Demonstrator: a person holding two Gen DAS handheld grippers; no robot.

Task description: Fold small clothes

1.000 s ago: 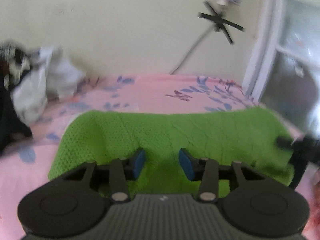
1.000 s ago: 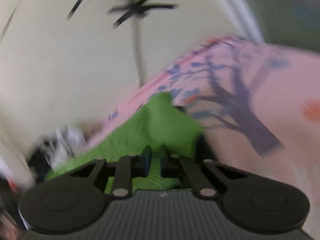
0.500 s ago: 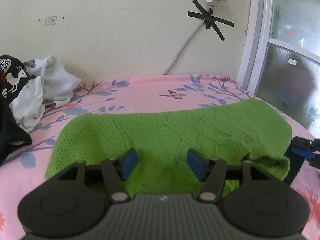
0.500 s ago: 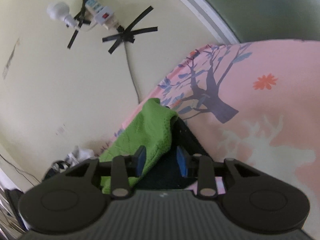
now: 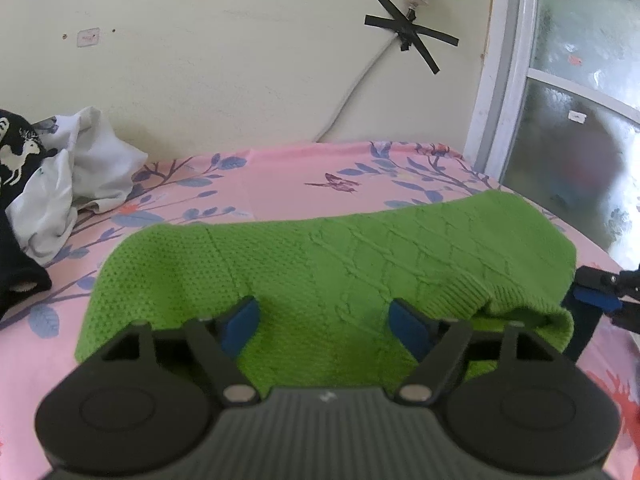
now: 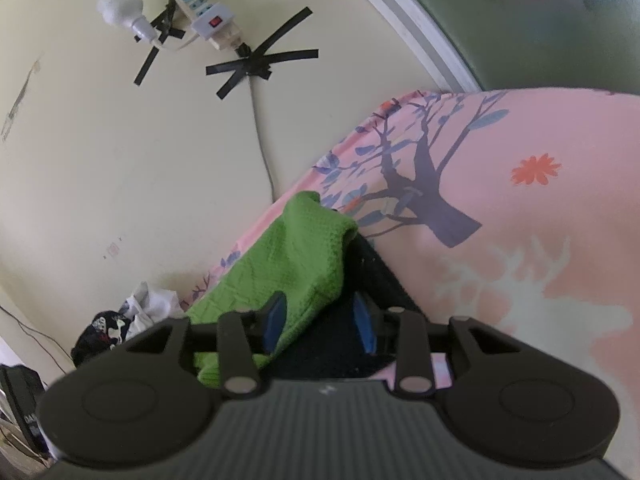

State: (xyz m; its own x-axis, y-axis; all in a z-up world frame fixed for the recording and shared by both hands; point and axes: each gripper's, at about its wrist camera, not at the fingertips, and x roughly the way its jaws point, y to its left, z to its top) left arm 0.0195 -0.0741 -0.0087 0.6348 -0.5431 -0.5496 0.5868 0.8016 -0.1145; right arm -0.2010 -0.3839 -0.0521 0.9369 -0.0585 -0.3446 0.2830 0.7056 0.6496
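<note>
Spread wider than half a second ago, left gripper (image 5: 325, 329) with blue pads (image 5: 239, 322) far apart over green knit sweater (image 5: 320, 264), gripping nothing; sweater folded flat across pink floral sheet (image 5: 280, 176), white and black clothes pile (image 5: 60, 184) at far left, right gripper (image 5: 600, 300) at sweater's right end. From right wrist view, right gripper (image 6: 318, 322) likewise parted, empty, one pad against sweater (image 6: 292, 268) edge, dark fabric (image 6: 360, 276) beneath, power strip (image 6: 208, 20) taped on wall.
</note>
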